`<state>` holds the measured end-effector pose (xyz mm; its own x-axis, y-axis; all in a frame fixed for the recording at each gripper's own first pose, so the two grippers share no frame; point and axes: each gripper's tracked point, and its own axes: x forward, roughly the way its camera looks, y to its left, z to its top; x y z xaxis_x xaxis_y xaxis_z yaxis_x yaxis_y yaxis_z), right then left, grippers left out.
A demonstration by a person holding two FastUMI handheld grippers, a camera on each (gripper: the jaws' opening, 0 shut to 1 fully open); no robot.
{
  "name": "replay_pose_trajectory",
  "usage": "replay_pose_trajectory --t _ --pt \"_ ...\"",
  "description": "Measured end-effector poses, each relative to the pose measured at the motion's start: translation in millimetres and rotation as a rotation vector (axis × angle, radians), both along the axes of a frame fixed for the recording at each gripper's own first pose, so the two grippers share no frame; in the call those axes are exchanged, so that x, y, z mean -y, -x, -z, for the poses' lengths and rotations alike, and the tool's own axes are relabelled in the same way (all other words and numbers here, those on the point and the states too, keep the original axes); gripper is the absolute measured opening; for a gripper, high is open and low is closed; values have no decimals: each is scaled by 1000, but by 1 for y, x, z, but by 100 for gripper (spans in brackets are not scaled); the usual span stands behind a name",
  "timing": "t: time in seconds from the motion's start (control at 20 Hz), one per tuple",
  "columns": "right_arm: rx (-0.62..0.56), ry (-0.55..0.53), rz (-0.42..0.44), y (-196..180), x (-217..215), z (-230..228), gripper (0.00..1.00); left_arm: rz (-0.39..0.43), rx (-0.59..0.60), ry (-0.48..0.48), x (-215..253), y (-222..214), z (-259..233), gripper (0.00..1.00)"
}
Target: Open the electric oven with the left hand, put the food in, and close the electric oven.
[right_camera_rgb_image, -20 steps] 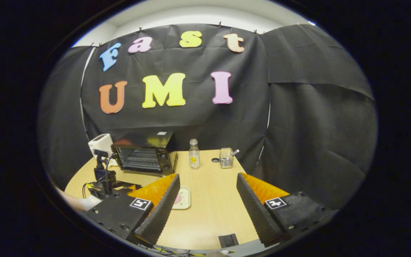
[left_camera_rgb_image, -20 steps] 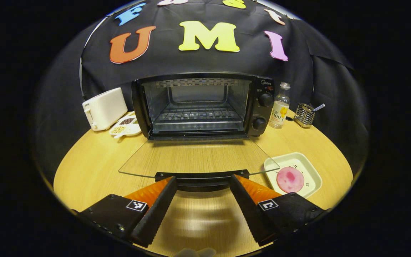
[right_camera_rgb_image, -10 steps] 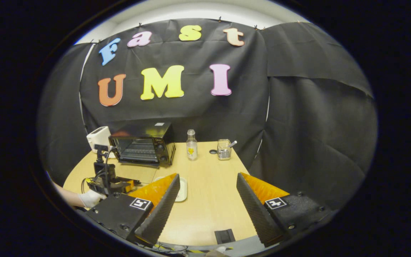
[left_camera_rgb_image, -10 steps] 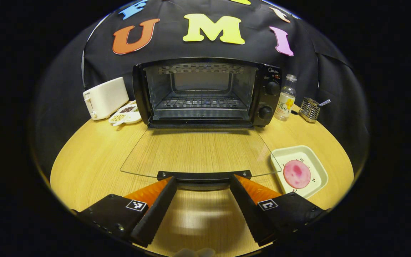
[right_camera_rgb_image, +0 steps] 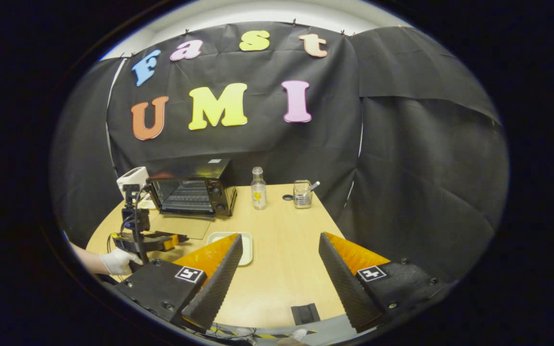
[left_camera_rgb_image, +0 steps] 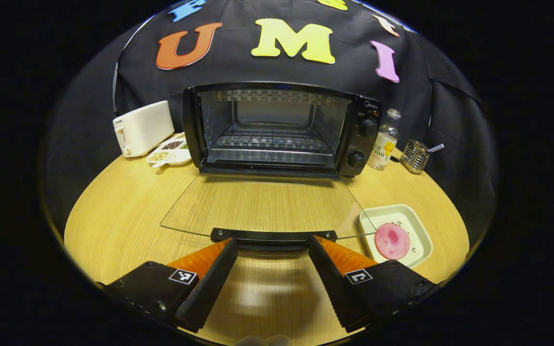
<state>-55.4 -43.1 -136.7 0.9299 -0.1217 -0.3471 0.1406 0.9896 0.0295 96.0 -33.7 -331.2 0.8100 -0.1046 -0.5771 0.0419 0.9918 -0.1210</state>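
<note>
Two claws hang spread and empty over a wooden counter (left_camera_rgb_image: 113, 216) as the electric oven (left_camera_rgb_image: 277, 127), upper centre of the left gripper view, stands with its glass door (left_camera_rgb_image: 262, 206) folded flat. The left claw (left_camera_rgb_image: 273, 245) sits just short of the door's handle (left_camera_rgb_image: 273, 235), jaws wide to either side of it. The food (left_camera_rgb_image: 392, 241), a pink round slice, lies on a white tray (left_camera_rgb_image: 419, 226) at lower right, close by the door's corner. The right claw (right_camera_rgb_image: 279, 240) hovers well back, the tray partly behind one finger. Risks, as judged: a careless reach could knock the tray, clip the lowered glass, or crush the soft slice.
</note>
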Motion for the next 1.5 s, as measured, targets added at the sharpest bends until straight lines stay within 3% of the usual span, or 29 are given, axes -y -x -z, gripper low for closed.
replay_pose_trajectory --t 0.2,0.5,0.55,0.85,1.05,1.4,1.5 --pt "-40 -27 -8 -9 -5 27 100 12 81 3 -12 15 -34 96" --pt "-158 -64 -68 -36 -22 79 96 34 201 -17 -31 54 -91 96" --pt "-177 -68 -78 -42 -24 89 100 26 215 -18 -34 61 -101 95" --pt "-312 -126 -146 -88 -37 150 96 -39 319 -51 -62 97 -169 96" --pt "-423 -226 -180 -125 -53 190 88 -80 362 -93 -81 111 -200 96" --pt "-554 -224 -254 -186 -65 237 78 -207 326 -143 -111 115 -202 95" --pt "-590 -272 -263 -196 -68 243 73 -232 313 -127 -111 113 -203 95"
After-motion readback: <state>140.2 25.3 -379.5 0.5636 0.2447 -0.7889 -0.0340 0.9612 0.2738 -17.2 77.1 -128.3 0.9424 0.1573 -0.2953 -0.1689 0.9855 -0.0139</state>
